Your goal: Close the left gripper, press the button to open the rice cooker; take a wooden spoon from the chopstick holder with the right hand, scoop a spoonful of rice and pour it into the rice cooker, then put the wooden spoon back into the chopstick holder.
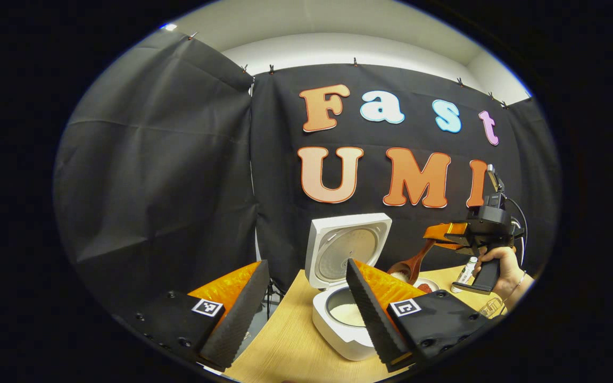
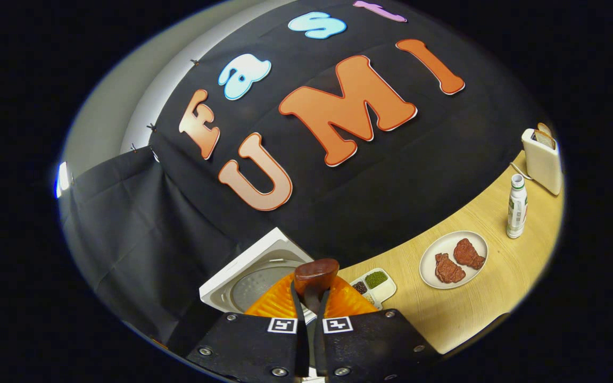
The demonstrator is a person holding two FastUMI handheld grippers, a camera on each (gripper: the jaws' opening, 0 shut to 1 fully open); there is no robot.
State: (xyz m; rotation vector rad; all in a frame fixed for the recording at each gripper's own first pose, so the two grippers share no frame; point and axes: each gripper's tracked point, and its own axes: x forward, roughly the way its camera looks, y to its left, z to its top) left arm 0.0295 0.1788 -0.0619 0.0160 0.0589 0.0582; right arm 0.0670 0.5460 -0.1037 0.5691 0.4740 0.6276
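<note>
The white rice cooker stands open on the table, lid upright, with white rice in its inner pot. My left gripper hangs open in front of it, nothing between its fingers. To the right a hand holds my right gripper, shut on the handle of the wooden spoon. The spoon's bowl points down to the cooker's right, with something white at it. In the right gripper view my right gripper clamps the spoon above the cooker's lid.
A plate with two brown meat pieces, a divided dish of beans, a white bottle and a toaster stand on the wooden table right of the cooker. The black cloth wall runs close behind.
</note>
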